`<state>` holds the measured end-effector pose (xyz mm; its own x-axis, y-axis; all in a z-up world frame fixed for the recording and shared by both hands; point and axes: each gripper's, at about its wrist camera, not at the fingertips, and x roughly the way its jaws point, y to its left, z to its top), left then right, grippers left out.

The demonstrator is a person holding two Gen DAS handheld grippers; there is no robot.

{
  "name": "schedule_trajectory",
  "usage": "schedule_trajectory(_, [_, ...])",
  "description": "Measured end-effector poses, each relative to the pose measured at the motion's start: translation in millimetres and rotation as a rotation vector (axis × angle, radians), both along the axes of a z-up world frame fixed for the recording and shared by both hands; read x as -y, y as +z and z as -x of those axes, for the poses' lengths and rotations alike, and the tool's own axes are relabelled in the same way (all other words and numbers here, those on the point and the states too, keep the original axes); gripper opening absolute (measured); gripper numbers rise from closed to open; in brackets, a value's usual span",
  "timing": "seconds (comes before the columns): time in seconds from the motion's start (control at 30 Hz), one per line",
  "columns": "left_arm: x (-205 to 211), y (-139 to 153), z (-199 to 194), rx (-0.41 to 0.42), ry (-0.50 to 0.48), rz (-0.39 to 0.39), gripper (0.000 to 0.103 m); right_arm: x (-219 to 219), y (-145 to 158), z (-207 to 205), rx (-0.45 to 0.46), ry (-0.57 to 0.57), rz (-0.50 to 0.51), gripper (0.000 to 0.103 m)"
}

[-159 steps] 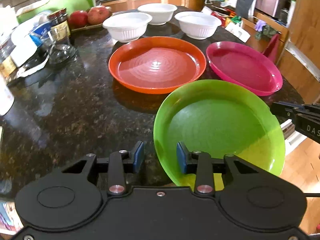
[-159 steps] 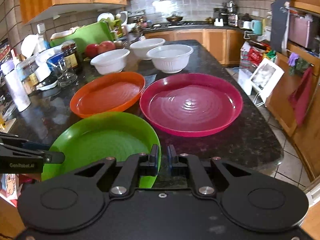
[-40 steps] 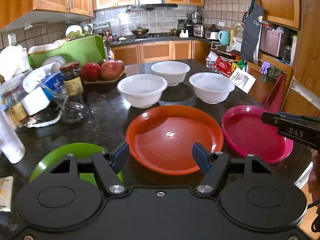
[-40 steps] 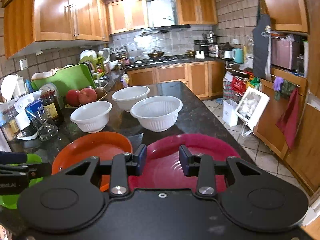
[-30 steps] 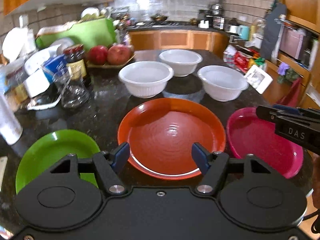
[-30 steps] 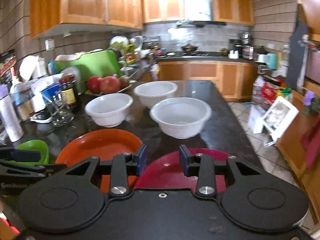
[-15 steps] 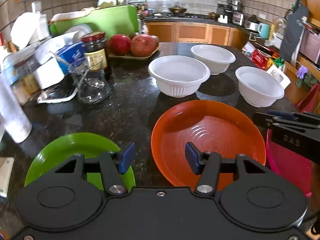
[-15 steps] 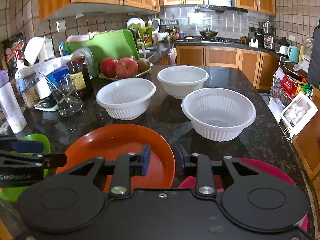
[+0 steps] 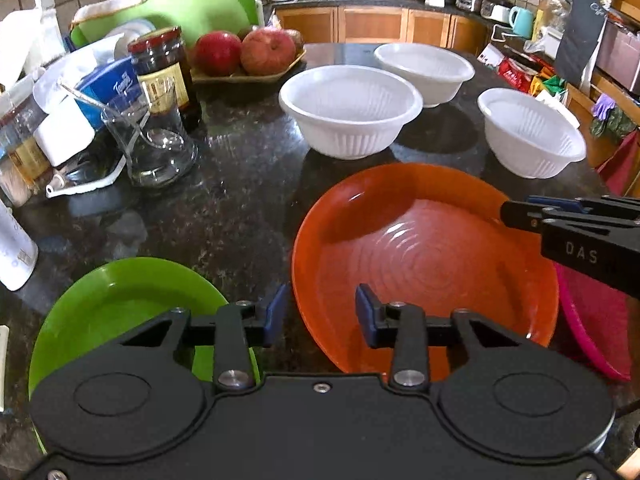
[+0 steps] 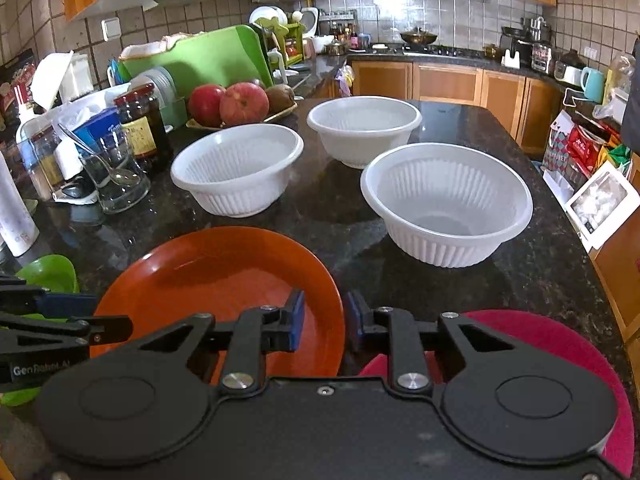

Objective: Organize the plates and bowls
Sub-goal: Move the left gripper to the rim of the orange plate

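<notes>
An orange plate (image 9: 424, 256) lies on the dark granite counter between a green plate (image 9: 120, 312) on its left and a pink plate (image 9: 592, 320) on its right. Behind them stand three white ribbed bowls (image 9: 350, 112) (image 9: 424, 68) (image 9: 532, 136). My left gripper (image 9: 320, 314) straddles the orange plate's left rim; its jaws are closing and the pads stand clear of the rim. My right gripper (image 10: 325, 320) straddles the orange plate's (image 10: 224, 272) right rim, jaws closing, a small gap still showing. The pink plate (image 10: 560, 344) is partly hidden under the right gripper.
At the left stand a glass with a spoon (image 9: 152, 148), a dark jar (image 9: 164, 68), a white bottle (image 9: 12, 248) and boxes. Apples (image 9: 244, 50) sit on a tray in front of a green cutting board (image 9: 180, 4). The counter's edge (image 10: 576, 240) drops off at the right.
The green plate now lies left of the orange one instead of in front. Both grippers have come down to the orange plate's opposite rims, and their jaws have narrowed.
</notes>
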<state>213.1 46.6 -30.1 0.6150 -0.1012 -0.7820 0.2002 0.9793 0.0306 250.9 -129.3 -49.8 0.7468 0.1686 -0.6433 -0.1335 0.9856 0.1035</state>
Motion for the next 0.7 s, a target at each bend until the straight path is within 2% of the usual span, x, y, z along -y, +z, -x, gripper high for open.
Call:
schedule_trajectory(0.1, [-1,-2,-2,-0.014,0.013,-0.006,0.045,1,-2,-2,-0.007,0.003,-0.005,0.024])
schedule_trajectory(0.17, [-2,-4,-5,-0.025,0.017,-0.003,0.041,1,-3,-4,-0.012,0.008,-0.009,0.023])
schedule_trajectory(0.43, [-3,-3,-6,-0.042,0.019,0.009,0.034,1,-7,-7,-0.024,0.015,-0.008,0.016])
schedule_trajectory(0.6, [-1,-2,-4,-0.040,0.022,0.010,0.033,5,-12,-10,-0.065,-0.002,-0.033,0.012])
schedule_trajectory(0.7, [-2,-3,-4,-0.040,0.028,0.017,0.033,5,-13,-8,-0.059,0.001,-0.031,0.012])
